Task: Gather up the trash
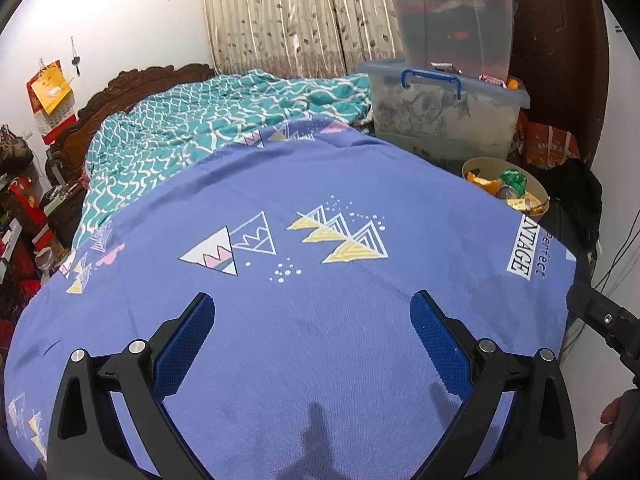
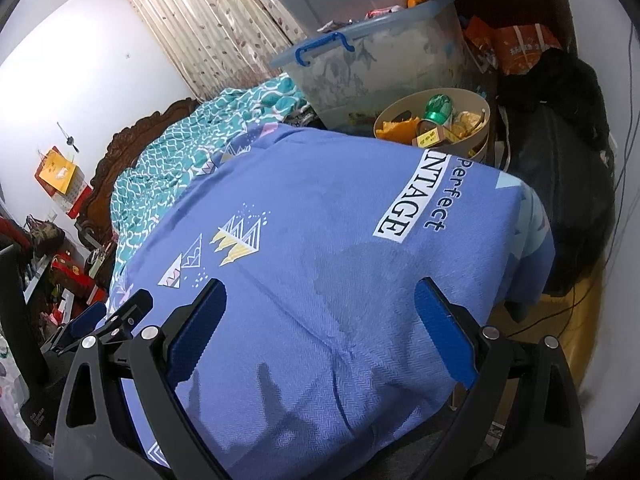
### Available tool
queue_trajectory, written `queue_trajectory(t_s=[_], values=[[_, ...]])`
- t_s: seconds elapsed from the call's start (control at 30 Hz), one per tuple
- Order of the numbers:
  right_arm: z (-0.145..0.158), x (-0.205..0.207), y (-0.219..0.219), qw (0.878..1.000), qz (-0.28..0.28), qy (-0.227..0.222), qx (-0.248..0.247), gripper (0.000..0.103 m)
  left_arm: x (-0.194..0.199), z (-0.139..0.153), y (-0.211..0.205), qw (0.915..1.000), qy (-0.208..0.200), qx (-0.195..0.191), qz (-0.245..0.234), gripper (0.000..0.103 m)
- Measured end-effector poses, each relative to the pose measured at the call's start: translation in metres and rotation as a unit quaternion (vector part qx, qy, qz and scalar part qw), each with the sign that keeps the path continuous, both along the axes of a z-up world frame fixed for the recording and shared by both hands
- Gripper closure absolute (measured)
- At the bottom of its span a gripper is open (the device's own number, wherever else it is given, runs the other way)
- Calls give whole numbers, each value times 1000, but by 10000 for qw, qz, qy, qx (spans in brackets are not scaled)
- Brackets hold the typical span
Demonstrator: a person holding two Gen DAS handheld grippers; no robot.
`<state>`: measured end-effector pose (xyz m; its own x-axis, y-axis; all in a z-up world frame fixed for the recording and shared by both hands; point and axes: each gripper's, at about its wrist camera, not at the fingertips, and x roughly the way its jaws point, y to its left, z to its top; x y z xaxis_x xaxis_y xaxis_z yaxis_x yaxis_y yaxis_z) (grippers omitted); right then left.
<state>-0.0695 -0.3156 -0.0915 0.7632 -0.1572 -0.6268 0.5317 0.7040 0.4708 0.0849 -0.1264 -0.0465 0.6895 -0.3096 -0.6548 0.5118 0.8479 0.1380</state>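
Two grippers in play, left gripper (image 1: 312,320) and right gripper (image 2: 320,312), four blue fingers (image 1: 186,344) altogether. One bed (image 1: 280,300), one round trash bin (image 2: 478,136), two stacked storage boxes (image 1: 448,120), one wall calendar (image 1: 52,96).

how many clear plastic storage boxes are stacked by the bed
2. The lower clear plastic storage box with blue handle sits beside the bed; the teal-lidded clear box stands on top. Others may be hidden.

This is looking like a bedroom in a home; a big bed (image 1: 280,340) with a blue sheet is filling the room; a teal blanket (image 1: 192,120) is lying on it; a carved wooden headboard (image 1: 120,88) is standing by the wall; leafy curtains (image 1: 280,12) are hanging; plastic storage boxes (image 1: 444,116) are sitting stacked nearby.
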Motion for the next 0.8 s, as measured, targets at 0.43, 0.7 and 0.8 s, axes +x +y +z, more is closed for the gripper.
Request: queue_trajectory(t_s=[0.43, 0.7, 0.8], values=[[5, -11, -4, 10000, -74, -33, 31, 9, -10, 13, -3, 9996, -298, 33, 4, 9], [5, -14, -4, 10000, -64, -68, 1, 9, -17, 16, -3, 9989, -464, 58, -16, 9], [5, -14, -4, 10000, -56, -63, 14, 9, -17, 16, -3, 9989, -471, 58, -11, 9]])
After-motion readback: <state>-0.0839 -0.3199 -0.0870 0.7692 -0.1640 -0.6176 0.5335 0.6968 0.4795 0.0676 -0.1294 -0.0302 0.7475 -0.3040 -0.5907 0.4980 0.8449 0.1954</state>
